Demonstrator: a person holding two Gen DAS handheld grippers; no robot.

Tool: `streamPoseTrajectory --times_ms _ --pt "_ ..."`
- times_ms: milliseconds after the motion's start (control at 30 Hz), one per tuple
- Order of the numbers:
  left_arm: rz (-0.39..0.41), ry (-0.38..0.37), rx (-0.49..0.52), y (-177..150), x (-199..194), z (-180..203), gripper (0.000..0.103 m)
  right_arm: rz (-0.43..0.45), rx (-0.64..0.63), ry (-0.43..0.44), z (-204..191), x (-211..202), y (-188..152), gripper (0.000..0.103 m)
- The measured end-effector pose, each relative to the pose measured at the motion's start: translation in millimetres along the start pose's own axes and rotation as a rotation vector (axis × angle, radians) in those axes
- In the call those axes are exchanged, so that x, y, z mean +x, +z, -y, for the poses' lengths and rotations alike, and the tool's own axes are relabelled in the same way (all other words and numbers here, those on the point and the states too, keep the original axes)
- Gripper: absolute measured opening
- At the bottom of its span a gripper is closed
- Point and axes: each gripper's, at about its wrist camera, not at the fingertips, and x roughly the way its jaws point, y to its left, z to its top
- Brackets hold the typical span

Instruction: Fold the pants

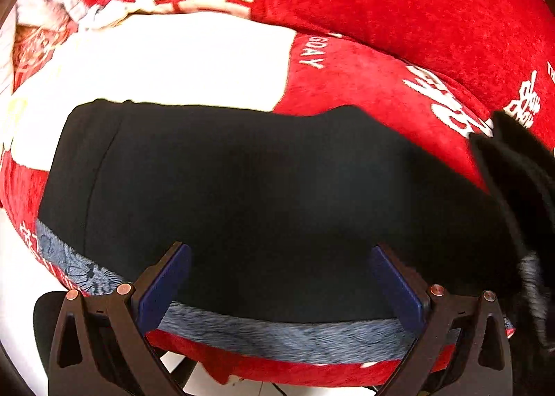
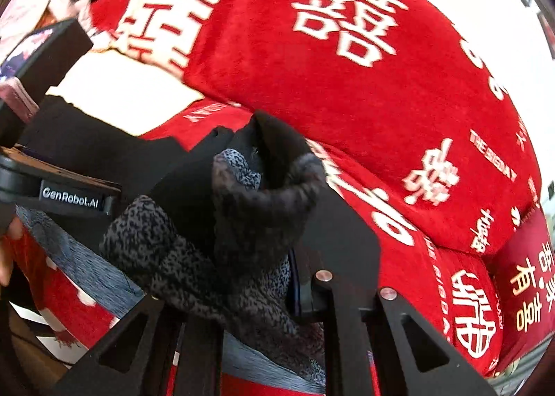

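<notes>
The black pants (image 1: 263, 194) lie spread flat on a red blanket (image 1: 381, 14), filling the middle of the left wrist view. My left gripper (image 1: 279, 253) is open, its blue pads (image 1: 166, 285) hovering over the near edge of the pants, holding nothing. My right gripper (image 2: 256, 239) is shut on a bunched end of the pants (image 2: 249, 208), which shows a fuzzy grey lining and stands lifted above the blanket. That lifted end appears at the right edge of the left wrist view (image 1: 520, 187). The left gripper body (image 2: 69, 194) shows at the left of the right wrist view.
The red blanket with white characters (image 2: 347, 49) covers a bed. A white patch of the blanket (image 1: 166, 62) lies behind the pants. A grey-blue patterned band (image 1: 277, 337) runs along the bed's near edge. Crumpled clothes (image 1: 62, 3) lie at the far left.
</notes>
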Motion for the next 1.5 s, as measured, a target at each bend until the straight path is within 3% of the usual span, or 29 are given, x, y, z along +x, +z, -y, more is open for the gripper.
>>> streamPoseTrajectory --times_ms 167,300,567,633,667,700,767,900,1033,1133,1300,1367,1433,1500 --pt "-0.019 0.001 -0.038 -5.3 8.3 -22.4 0.103 -0.052 -0.101 -0.017 -43.5 20.8 -5.7 0.016" --pt "-0.036 0.005 -0.042 -8.2 17.4 -26.8 0.103 -0.096 -0.139 -0.029 -56.0 37.4 -18.5 0.016" --pt "-0.04 0.009 -0.022 -10.0 20.3 -18.6 0.103 -0.101 -0.203 -0.046 -65.3 47.5 -20.0 0.016" --pt "-0.042 0.016 -0.019 -10.7 20.1 -19.8 0.103 -0.106 -0.221 -0.055 -68.5 48.0 -22.8 0.024" --pt "-0.042 0.022 -0.02 -10.6 20.2 -20.6 0.103 -0.108 -0.213 -0.052 -67.9 45.3 -22.6 0.035" --pt "-0.043 0.029 -0.027 -11.0 20.0 -21.1 0.103 -0.112 -0.185 -0.039 -64.8 41.3 -21.2 0.055" --pt "-0.047 0.039 -0.039 -10.3 18.7 -23.1 0.103 -0.098 -0.101 0.005 -53.1 27.8 -16.9 0.084" --pt "-0.026 0.031 -0.064 -4.7 2.7 -27.1 0.103 -0.025 -0.041 0.041 -31.8 -11.2 -19.0 0.084" --pt "0.01 -0.053 -0.016 1.1 -30.1 -1.6 0.103 0.038 0.005 0.028 0.9 -46.1 -49.0 0.085" --pt "0.028 -0.124 0.089 -2.9 -50.5 34.3 0.103 -0.026 0.031 -0.09 37.3 -41.1 -89.3 0.085" --pt "0.012 -0.228 0.287 -21.0 -53.0 110.0 0.103 -0.19 0.112 -0.117 79.2 -17.0 -134.0 0.086" --pt "-0.018 -0.218 0.345 -30.8 -36.2 129.5 0.103 -0.211 0.176 -0.112 89.8 -10.9 -139.9 0.086" --pt "-0.056 -0.149 0.353 -34.3 -10.5 134.4 0.103 -0.224 0.197 -0.103 93.0 -2.3 -139.1 0.086" --pt "-0.096 -0.086 0.319 -32.7 15.7 126.9 0.103 -0.229 0.2 -0.179 100.4 12.9 -136.0 0.086"
